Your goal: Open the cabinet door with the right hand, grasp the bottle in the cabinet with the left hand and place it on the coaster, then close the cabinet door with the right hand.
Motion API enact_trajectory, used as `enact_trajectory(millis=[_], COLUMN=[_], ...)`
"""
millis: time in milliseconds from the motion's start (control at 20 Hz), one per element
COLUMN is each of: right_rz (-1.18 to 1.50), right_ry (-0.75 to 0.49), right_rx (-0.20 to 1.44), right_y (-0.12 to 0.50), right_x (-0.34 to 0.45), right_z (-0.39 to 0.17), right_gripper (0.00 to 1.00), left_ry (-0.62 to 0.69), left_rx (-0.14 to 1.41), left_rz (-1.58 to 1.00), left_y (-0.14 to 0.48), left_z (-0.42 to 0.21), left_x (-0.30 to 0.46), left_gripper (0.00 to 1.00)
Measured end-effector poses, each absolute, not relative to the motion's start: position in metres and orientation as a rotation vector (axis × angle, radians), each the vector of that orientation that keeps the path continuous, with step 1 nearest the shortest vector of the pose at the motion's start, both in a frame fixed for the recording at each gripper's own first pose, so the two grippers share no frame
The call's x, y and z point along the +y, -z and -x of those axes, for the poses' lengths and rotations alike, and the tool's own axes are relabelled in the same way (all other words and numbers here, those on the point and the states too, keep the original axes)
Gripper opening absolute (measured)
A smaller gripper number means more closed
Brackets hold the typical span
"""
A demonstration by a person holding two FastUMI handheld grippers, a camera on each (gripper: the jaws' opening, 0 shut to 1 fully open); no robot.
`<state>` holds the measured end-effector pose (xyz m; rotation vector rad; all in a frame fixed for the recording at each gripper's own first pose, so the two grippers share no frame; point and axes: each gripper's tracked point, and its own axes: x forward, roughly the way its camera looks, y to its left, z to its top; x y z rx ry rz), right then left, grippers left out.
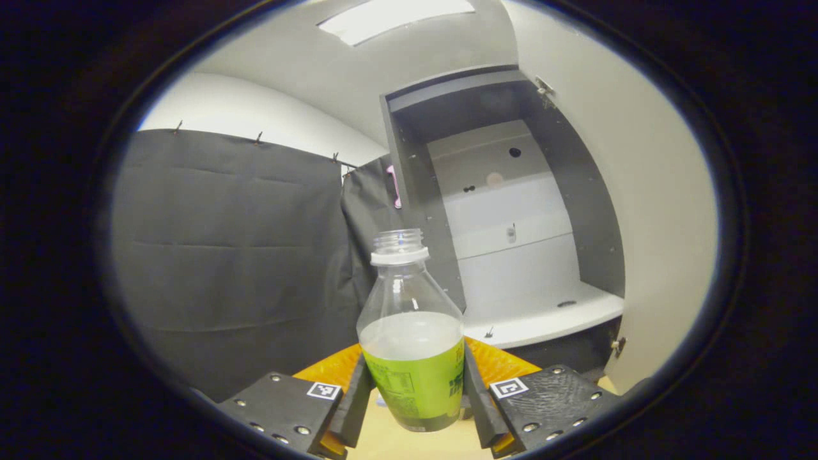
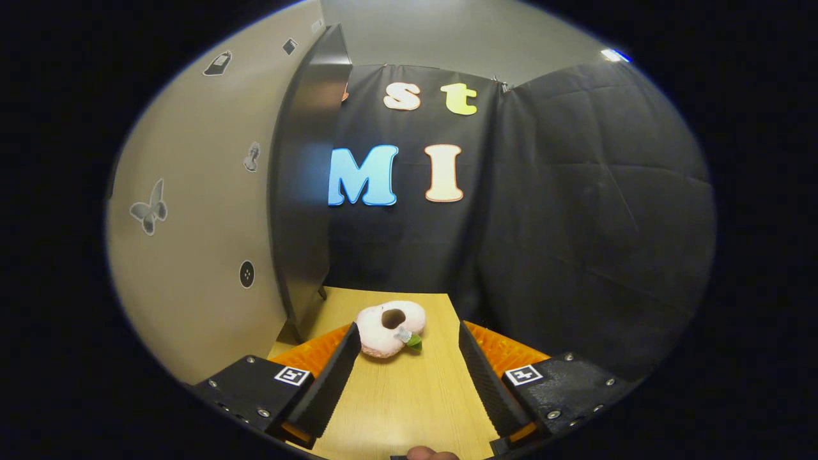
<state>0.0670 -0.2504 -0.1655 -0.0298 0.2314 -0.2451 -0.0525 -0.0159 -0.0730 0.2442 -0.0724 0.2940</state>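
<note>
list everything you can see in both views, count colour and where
bottle: 1, clear with a green label and no cap, partly filled with pale liquid, held upright between the left gripper's fingers
cabinet: 1, dark grey frame with a white inside, ahead in the left gripper view, its shelf bare
cabinet door: 1, beige, swung open at the right of the cabinet
coaster: 1, pink and peach-shaped with a green leaf, on the table ahead of the right gripper
table: 1, light wood, under both grippers
stickers: several, grey, on the door's beige face, one a butterfly
left gripper: 1, shut on the bottle
right gripper: 1, open, empty, low over the table
</note>
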Motion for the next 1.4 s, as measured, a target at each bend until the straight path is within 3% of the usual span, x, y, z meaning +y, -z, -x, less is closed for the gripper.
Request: enact_trajectory(millis=[250, 300, 750, 1100, 1400], right_rz=[0.065, 0.068, 0.132, 0.157, 0.155], right_ry=[0.314, 0.321, 0.299, 0.263, 0.252], right_rx=[0.179, 0.189, 0.276, 0.395, 0.408], right_y=[0.173, 0.181, 0.246, 0.305, 0.306], right_x=[-0.246, -0.242, -0.216, -0.193, -0.180], right_z=[-0.055, -0.048, -0.040, -0.025, -0.026], right_gripper=[0.95, 0.95, 0.95, 0.95, 0.95], left_ry=[-0.280, -0.281, -0.247, -0.201, -0.183], left_rx=[-0.048, -0.047, 0.028, 0.050, 0.062], left_rz=[-0.218, -0.218, -0.213, -0.142, -0.108], left_y=[0.150, 0.167, 0.321, 0.381, 0.391], left_z=[0.101, 0.111, 0.163, 0.167, 0.167], left_x=[-0.002, -0.001, -0.001, -0.004, 0.001], left_gripper=[0.77, 0.70, 0.69, 0.70, 0.71])
